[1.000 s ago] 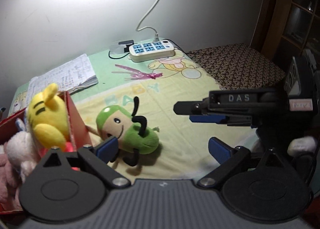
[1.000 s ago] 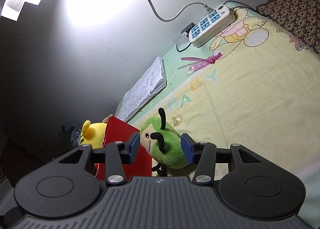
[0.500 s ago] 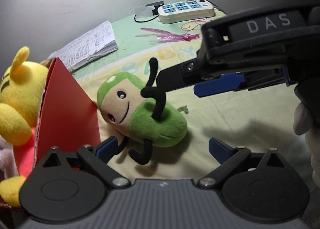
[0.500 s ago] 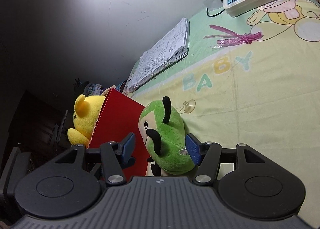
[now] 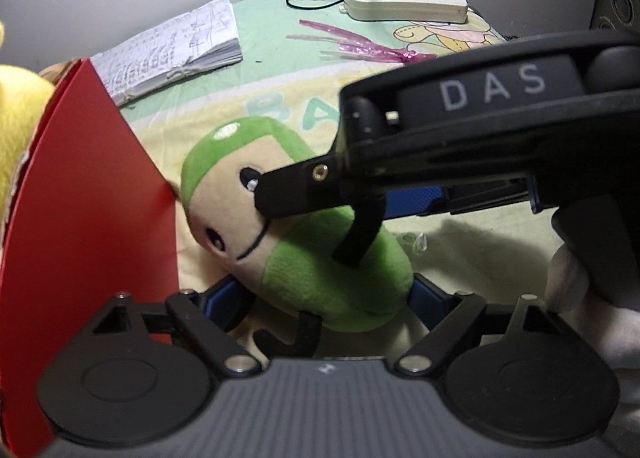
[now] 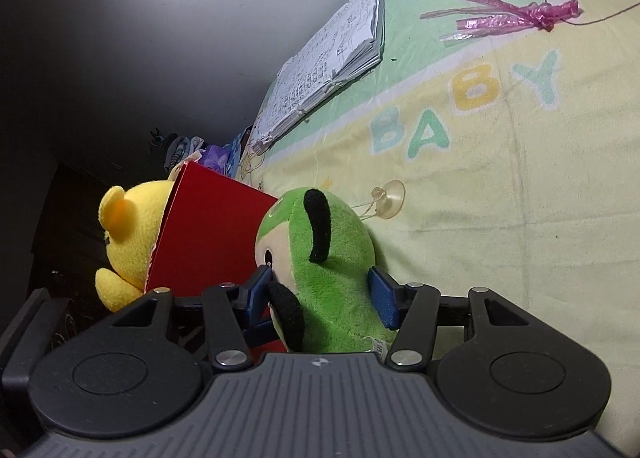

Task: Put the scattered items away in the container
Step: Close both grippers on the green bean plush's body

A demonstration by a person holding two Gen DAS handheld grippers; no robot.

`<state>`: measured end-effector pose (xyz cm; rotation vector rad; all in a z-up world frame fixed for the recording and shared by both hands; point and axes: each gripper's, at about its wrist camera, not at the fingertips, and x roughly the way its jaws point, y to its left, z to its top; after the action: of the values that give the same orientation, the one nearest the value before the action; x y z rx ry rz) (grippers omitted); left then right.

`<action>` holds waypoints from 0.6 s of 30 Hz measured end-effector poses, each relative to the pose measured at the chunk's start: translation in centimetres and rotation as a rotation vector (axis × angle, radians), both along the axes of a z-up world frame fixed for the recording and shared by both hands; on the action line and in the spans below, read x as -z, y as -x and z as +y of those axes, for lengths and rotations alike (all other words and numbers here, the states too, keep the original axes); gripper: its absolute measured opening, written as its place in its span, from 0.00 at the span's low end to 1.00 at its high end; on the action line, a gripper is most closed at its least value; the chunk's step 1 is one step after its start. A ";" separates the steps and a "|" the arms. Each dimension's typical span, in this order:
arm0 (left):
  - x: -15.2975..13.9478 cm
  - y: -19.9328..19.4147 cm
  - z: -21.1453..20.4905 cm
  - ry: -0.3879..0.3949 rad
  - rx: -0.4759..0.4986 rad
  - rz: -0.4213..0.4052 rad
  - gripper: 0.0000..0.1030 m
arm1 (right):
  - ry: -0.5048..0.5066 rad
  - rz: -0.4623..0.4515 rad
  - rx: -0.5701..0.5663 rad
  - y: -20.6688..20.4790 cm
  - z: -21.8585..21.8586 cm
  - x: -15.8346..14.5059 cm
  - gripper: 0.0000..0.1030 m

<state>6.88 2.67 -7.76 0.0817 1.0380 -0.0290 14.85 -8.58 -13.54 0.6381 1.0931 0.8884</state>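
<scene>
Straddling the green plush (image 6: 328,270) just ahead, both tools stand apart: the right tool (image 6: 320,294) brackets its body, the left tool (image 5: 328,298) its lower end. Closing together, they probably collide; the red box (image 6: 208,238) sits just left.

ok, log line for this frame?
phase: grasp | right gripper: around green plush | left gripper: open, flanking | red box: beside plush
</scene>
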 end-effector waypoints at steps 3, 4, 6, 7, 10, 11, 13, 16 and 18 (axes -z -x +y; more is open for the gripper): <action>-0.3 0.2 -0.1 0.007 0.020 -0.004 0.85 | -0.031 0.040 0.022 0.3 -0.7 0.3 0.53; -0.5 0.3 0.0 0.020 0.024 -0.004 0.85 | -0.042 0.056 0.028 0.5 -1.1 0.4 0.52; -0.9 0.6 0.2 0.059 0.034 0.002 0.85 | -0.053 0.079 0.037 1.2 -1.9 0.4 0.52; -1.1 0.8 0.3 0.080 0.041 0.009 0.85 | -0.055 0.086 0.041 1.7 -2.3 0.4 0.52; -1.6 1.7 -0.1 0.101 0.074 0.017 0.85 | -0.075 0.130 0.063 3.4 -3.6 0.6 0.52; -1.8 2.3 -0.5 0.105 0.088 0.019 0.85 | -0.081 0.141 0.071 4.1 -4.1 0.6 0.52; -2.2 3.2 -1.0 0.112 0.120 0.025 0.85 | -0.092 0.166 0.092 5.4 -5.1 0.6 0.51; -2.5 4.2 -1.9 0.126 0.164 0.040 0.85 | -0.094 0.191 0.112 7.2 -6.1 0.6 0.51; -2.6 5.2 -2.1 0.144 0.179 0.051 0.85 | -0.091 0.205 0.122 8.3 -6.4 0.6 0.52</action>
<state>1.71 0.56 -5.20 0.0431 1.0742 -0.2695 6.56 -15.02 -14.12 0.8767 1.1875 0.7827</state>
